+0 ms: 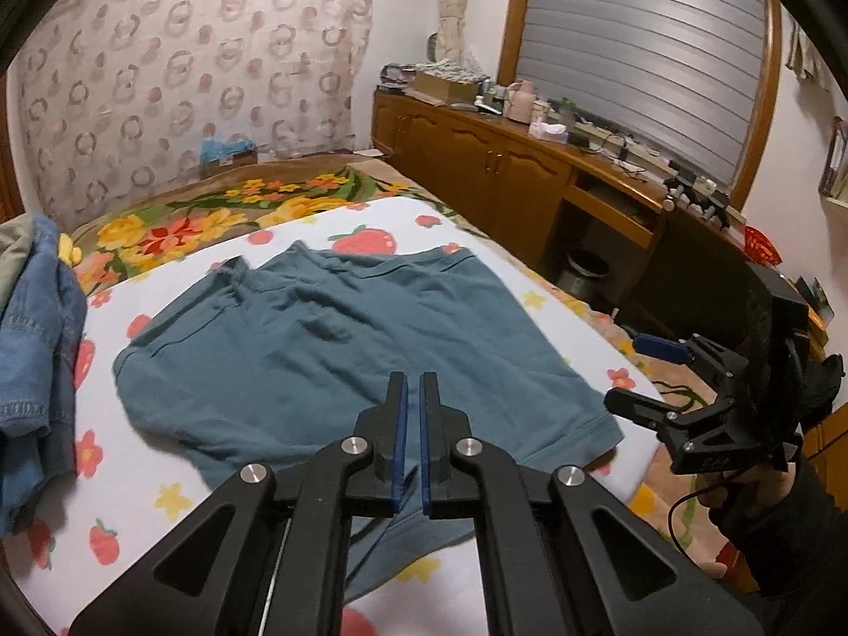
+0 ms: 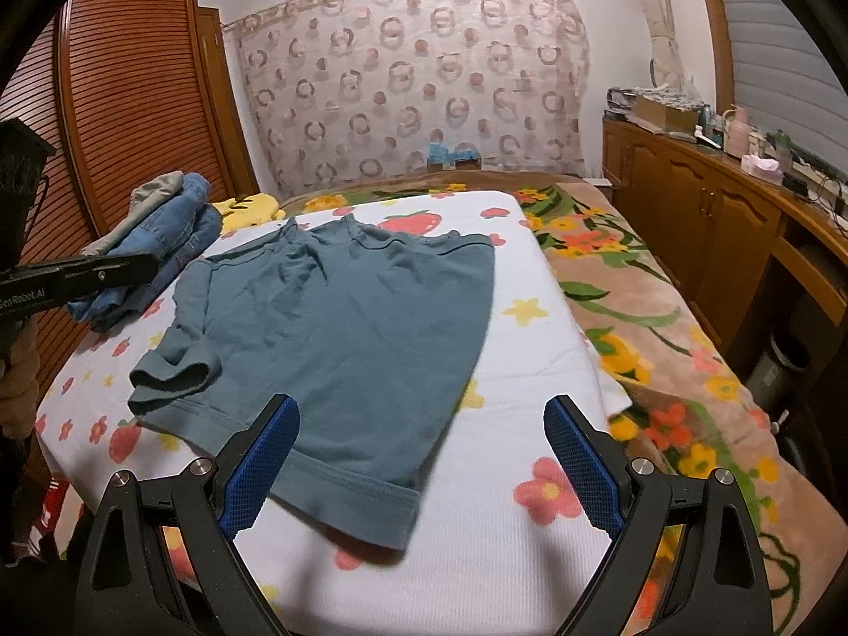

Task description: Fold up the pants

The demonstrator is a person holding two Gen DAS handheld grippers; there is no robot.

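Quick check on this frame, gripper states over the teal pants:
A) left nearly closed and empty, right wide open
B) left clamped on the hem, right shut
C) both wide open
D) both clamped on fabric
A. The left gripper has its fingers almost together with a thin empty gap, held above the teal pants; the right gripper has its blue pads spread wide, holding nothing, near the pants' closest hem.

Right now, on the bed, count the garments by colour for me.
Teal pants: 1
Blue denim garment: 1, in the side pile
Grey-green garment: 1, on top of that pile
Total: 3 that I can tell apart
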